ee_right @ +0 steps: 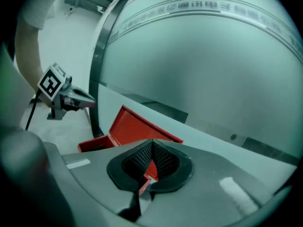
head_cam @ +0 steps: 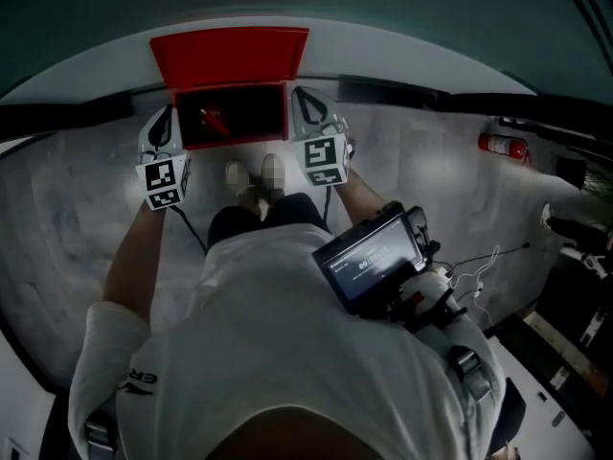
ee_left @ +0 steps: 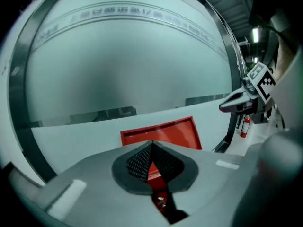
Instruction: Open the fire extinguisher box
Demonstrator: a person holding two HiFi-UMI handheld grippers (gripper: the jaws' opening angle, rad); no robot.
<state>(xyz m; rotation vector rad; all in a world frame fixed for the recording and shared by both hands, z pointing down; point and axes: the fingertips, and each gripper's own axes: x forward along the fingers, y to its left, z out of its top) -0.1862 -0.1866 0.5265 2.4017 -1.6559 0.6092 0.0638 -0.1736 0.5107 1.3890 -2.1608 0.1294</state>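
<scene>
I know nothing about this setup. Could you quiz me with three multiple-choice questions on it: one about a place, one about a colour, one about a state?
1. Where is the fire extinguisher that is outside the box?
A. On the floor, off to the person's right of the box
B. On top of the box
C. In the person's lap

2. What colour is the box?
A. Blue
B. Red
C. Yellow

3. How is the box's lid?
A. Shut
B. Lying flat on the floor
C. Open, swung up

Answers: 1 A, it lies on the floor far right in the head view; 2 B, box and lid are bright red; 3 C, the lid stands above the dark open inside.
</scene>
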